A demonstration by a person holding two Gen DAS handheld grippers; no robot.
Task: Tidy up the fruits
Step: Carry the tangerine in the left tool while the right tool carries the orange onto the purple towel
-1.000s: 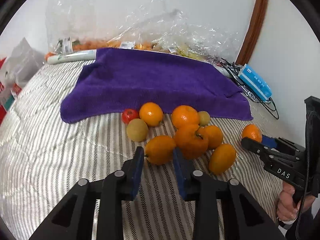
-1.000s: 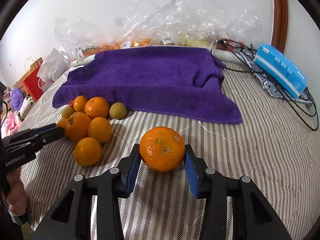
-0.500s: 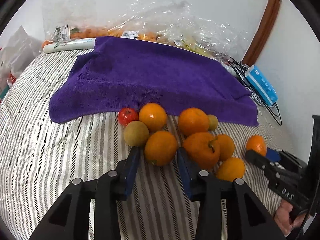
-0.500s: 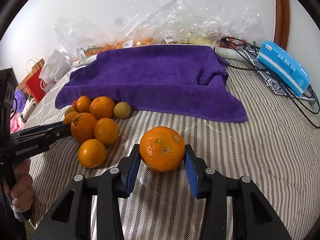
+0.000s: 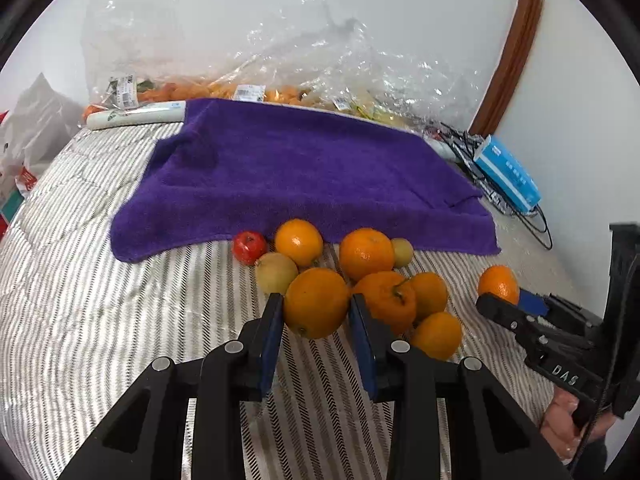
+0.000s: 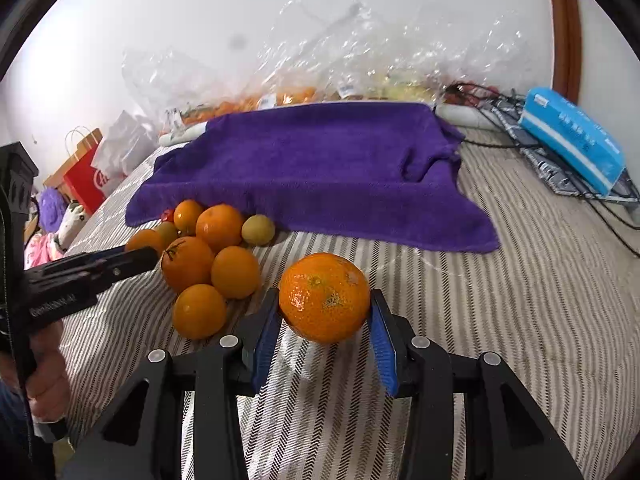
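A pile of several oranges lies on the striped bedspread (image 5: 100,320) in front of a purple towel (image 5: 304,176). A small red fruit (image 5: 249,247) and two yellow-green fruits (image 5: 276,272) lie among them. My left gripper (image 5: 317,298) has the nearest orange (image 5: 316,308) of the pile between its blue pads; its jaws are closing and both pads touch the peel. My right gripper (image 6: 325,294) is shut on a separate larger orange (image 6: 324,300), to the right of the pile. That orange (image 5: 498,284) also shows in the left wrist view, at the right gripper's tip.
Clear plastic bags (image 5: 280,80) of produce line the wall behind the towel, beside a white tube (image 5: 136,118). A blue box (image 6: 572,140) and black cables (image 6: 500,120) lie at the right. A red shopping bag (image 6: 86,176) stands past the bed's left edge.
My left gripper has moved forward onto the pile, and the front orange now sits between its pads. The right gripper has kept its orange in place.
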